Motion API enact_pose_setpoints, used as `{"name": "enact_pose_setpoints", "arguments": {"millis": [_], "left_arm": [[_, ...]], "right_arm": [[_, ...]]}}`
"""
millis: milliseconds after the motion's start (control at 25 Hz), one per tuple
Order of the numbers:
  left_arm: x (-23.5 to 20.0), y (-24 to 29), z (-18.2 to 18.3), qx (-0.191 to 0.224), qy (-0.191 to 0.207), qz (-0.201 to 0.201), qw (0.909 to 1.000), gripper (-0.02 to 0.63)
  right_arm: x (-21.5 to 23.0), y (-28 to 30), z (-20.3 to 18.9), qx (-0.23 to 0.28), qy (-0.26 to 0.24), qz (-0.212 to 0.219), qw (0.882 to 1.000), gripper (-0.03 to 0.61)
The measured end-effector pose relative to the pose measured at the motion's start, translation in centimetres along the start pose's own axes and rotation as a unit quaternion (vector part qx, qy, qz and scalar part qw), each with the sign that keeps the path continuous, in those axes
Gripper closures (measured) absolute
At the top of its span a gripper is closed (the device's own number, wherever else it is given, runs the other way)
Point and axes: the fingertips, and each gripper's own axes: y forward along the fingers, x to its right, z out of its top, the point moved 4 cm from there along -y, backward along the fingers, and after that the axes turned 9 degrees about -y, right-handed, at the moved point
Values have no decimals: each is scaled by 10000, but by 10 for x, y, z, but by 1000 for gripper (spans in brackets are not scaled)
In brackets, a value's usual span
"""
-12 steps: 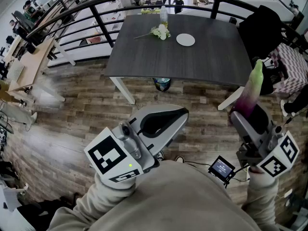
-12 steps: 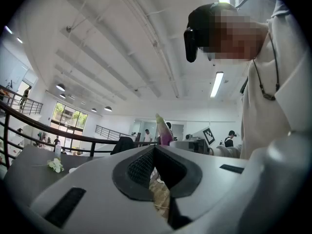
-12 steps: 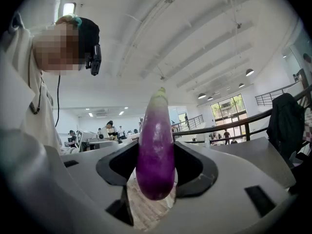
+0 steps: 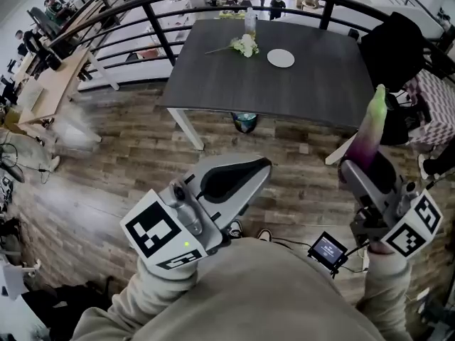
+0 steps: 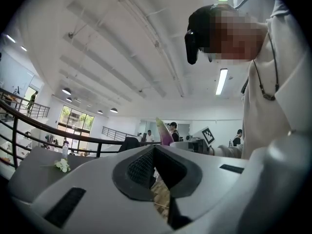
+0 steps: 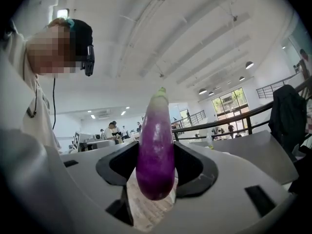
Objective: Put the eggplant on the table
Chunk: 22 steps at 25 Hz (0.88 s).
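We hold eggplant (image 6: pixel 156 150) upright, clamped in right tool (image 4: pixel 366 169) for carrying toward counter (image 4: pixel 284 94); left tool (image 4: pixel 245 172) pinched together, empty.

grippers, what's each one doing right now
Left gripper: closed, nothing between its jaws.
Right gripper: closed on the long purple eggplant.

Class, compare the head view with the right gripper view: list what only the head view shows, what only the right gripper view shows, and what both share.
Only the head view: the white plate and flowers on the dark table, and a small lit screen near the person's body.
Only the right gripper view: the ceiling with its lights, and the eggplant seen from its rounded purple end, the right gripper pressing its sides.
Both: the eggplant held in that gripper, the dark table, and the dark garment on a chair.
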Motion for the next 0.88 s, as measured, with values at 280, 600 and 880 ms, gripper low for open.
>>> {"name": "enact_pose_setpoints", "arguments": {"millis": [280,600,880], "left_arm": [[11,14,-13,7,27,51,10000,609],[32,50,-19,-21,207,-137,9997,609],[29,70,-13,-110,324,-202,9992,609]], "right_arm": [[8,-17,-10,25,53,8,10000,342],[34,-47,-17,82,244,-92,9996,342],[50,-65,-12,177,321,-342,9987,342]]}}
